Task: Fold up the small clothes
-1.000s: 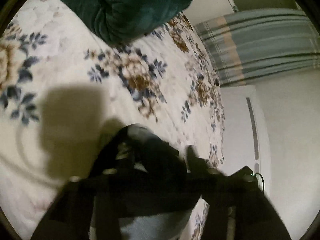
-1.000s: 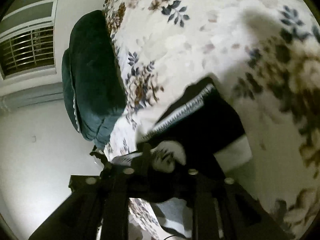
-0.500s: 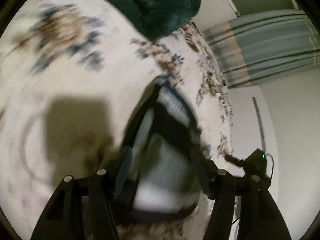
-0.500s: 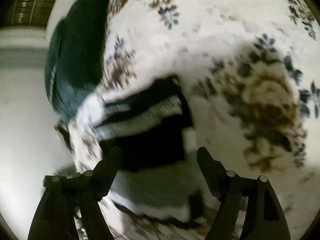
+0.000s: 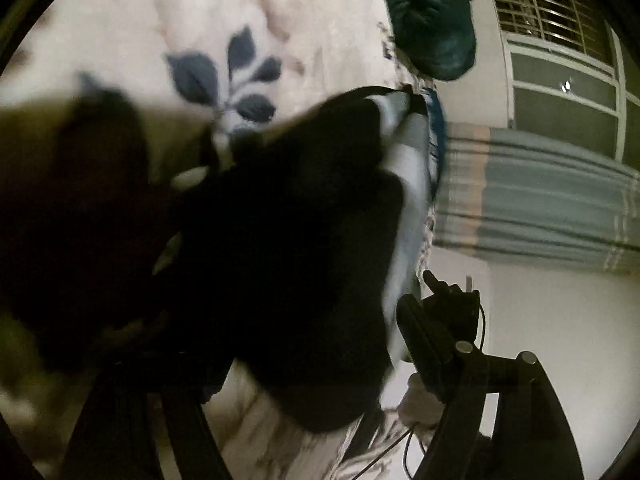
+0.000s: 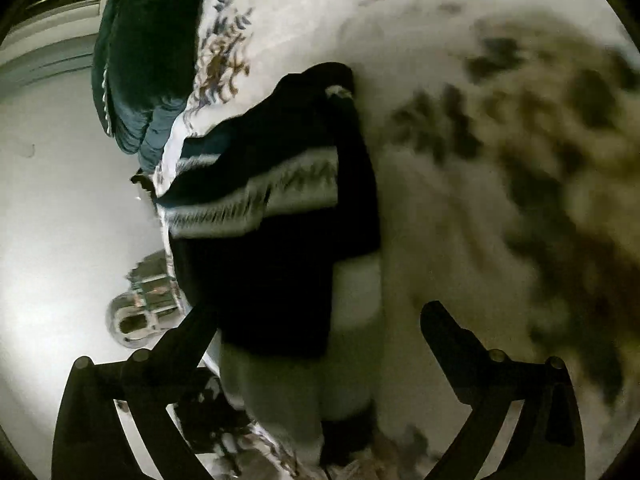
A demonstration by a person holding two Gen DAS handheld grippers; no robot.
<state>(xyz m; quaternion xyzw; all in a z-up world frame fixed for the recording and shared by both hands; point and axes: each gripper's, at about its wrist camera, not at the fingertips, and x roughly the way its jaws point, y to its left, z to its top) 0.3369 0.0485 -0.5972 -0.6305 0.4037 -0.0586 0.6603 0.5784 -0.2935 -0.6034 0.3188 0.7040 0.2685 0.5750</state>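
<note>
1. Since the earlier frames, both sets of jaws have been opening, and the black garment with a white-and-grey patterned band (image 6: 276,216) that hung bunched between the right jaws now lies flat on the bed.
2. Right gripper (image 6: 316,320): jaws spread wide. The left finger (image 6: 192,332) and the right finger (image 6: 448,332) stand either side of the near end of the garment, and neither pad presses on it.
3. Left gripper (image 5: 288,344): only the right-hand finger (image 5: 420,340) shows clearly; the other side is lost in dark blur at lower left. The jaws look parted, with dark cloth between them; whether any pad touches the cloth cannot be told.
4. Garment, right wrist view: it lies along the edge of the bed, running away from the gripper. A pale grey panel (image 6: 352,292) sits at its near end, the patterned band crosses its middle, and a small white label shows at the far end.
5. Garment, left wrist view (image 5: 288,220): it fills the middle of the frame as a blurred black mass with a pale grey and blue strip along its right edge.
6. Support: a cream bedspread with blue-and-brown floral print (image 6: 440,60) (image 5: 160,20) carries the garment.
7. Surroundings: a dark green quilted cushion (image 6: 148,52) (image 5: 432,20) lies at the far end of the bed, apart from the garment. A striped grey-blue curtain (image 5: 540,192) and a barred window (image 5: 552,4) stand beyond the bed edge.
</note>
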